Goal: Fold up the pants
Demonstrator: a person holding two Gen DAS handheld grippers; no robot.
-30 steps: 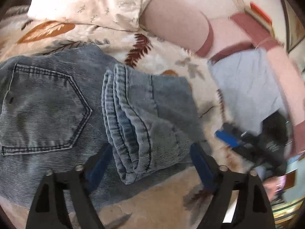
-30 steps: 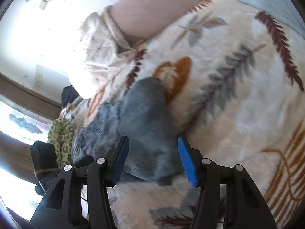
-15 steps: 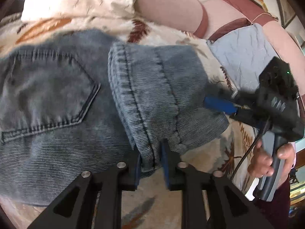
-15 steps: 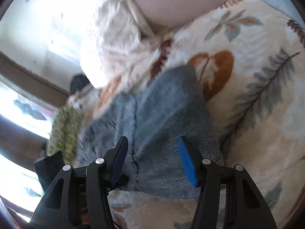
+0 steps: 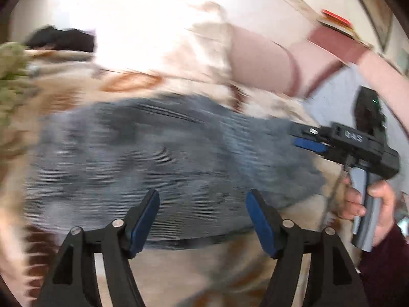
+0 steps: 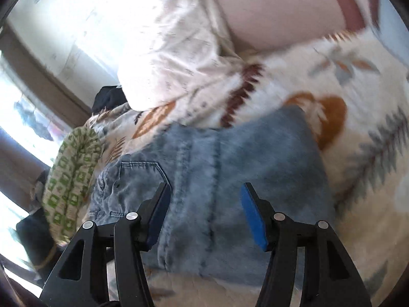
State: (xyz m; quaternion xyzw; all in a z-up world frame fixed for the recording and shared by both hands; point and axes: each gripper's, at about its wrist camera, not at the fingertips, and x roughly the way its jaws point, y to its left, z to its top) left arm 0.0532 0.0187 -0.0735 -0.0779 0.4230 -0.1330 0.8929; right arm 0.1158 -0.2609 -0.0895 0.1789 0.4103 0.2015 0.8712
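The blue-grey denim pants lie folded on a leaf-patterned blanket; the left wrist view is motion-blurred. My left gripper is open and empty, just above the pants' near edge. In the right wrist view the pants show a back pocket at the left and the folded legs on top. My right gripper is open over the folded legs, holding nothing. The right gripper also shows in the left wrist view, held by a hand at the pants' right end.
A cream pillow and a pink bolster lie beyond the pants. A green-patterned cloth lies at the left. A light blue quilted cloth lies at the far right.
My left gripper has let go of the folded leg edge, opened and pulled back. The right gripper has moved in over the folded legs, still open.
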